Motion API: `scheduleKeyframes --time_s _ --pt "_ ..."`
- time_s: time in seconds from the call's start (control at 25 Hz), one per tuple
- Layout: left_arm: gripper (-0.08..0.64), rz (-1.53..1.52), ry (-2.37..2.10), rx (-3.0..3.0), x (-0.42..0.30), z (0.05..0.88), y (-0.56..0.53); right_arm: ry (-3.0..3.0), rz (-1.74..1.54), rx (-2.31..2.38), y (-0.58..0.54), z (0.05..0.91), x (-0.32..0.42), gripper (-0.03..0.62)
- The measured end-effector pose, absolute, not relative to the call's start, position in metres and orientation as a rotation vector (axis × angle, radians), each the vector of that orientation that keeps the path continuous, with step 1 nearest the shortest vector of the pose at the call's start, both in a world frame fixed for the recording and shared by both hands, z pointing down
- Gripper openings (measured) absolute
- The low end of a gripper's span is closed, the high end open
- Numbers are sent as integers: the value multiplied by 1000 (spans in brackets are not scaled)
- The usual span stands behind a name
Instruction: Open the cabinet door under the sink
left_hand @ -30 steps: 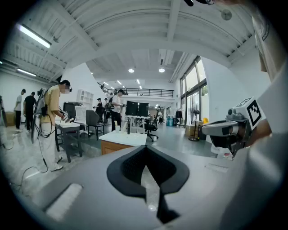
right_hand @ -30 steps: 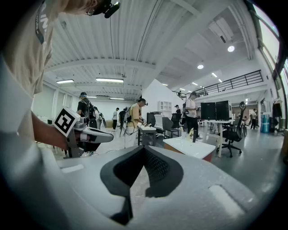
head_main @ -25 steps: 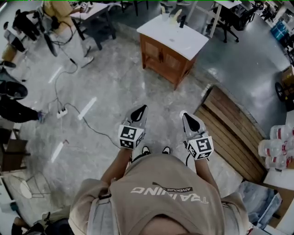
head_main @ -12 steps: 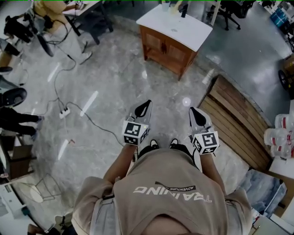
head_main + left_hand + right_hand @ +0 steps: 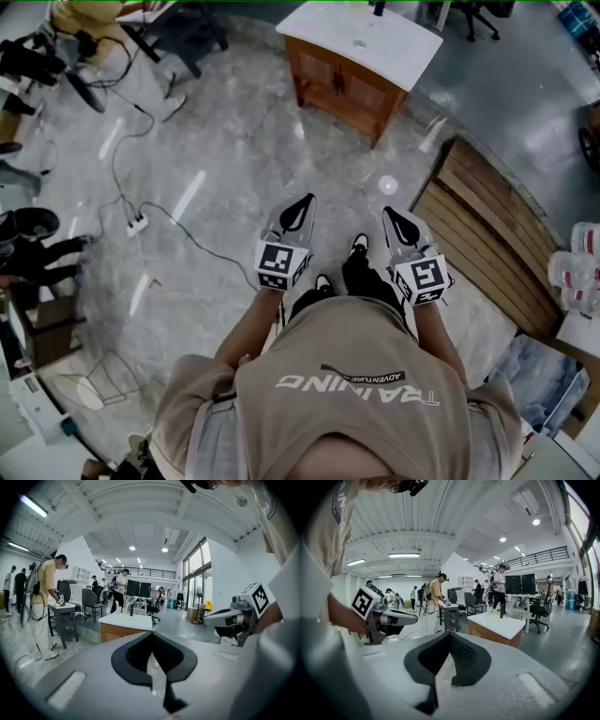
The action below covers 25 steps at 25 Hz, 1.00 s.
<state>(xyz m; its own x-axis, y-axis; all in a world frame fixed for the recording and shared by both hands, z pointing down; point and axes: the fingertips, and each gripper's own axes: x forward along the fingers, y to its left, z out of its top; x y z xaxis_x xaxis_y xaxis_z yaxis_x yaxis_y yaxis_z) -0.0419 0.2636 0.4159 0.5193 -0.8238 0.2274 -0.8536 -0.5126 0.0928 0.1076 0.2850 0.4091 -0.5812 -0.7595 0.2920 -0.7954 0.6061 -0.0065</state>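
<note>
**Nothing opened yet: the cabinet stands well ahead of the two empty grippers**

The task, as I judge it, is at its very beginning. The small brown wooden cabinet with a white sink top (image 5: 361, 67) stands at the far end of the floor, at the top of the head view. Its two front doors (image 5: 336, 82) look closed. It is well apart from both grippers, so the whole approach, the grip on a door and the pull are left to do.

The left gripper (image 5: 300, 208) and the right gripper (image 5: 397, 223) are held side by side in front of the person's body, both pointing towards the cabinet. In each gripper view the black pads are pressed together at the tips and nothing is between them. Both hold nothing.

The surface is a grey, glossy stone-like floor (image 5: 234, 159) that reflects the ceiling lamps. A white power strip with a dark cable (image 5: 138, 223) lies on it to the left. To the right lies a platform of brown wooden planks (image 5: 487, 248). Neither is in the straight way to the cabinet.

The room is a large open hall with a white ribbed ceiling, tall windows, desks, monitors and office chairs. Several other people stand at the tables behind and beside the cabinet.
</note>
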Motion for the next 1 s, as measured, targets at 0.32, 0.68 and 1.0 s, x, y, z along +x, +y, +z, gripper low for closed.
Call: scheduleKeyframes --time_s 0.32,0.68,1.0 --pt "17 312 -1459 2517 -15 415 210 -2637 160 1198 217 411 122 2" --pt "17 249 -1519 2493 34 389 137 -2693 139 1036 140 415 148 2" --pt "17 258 -1594 2326 26 413 109 -2705 188 994 102 418 167 2"
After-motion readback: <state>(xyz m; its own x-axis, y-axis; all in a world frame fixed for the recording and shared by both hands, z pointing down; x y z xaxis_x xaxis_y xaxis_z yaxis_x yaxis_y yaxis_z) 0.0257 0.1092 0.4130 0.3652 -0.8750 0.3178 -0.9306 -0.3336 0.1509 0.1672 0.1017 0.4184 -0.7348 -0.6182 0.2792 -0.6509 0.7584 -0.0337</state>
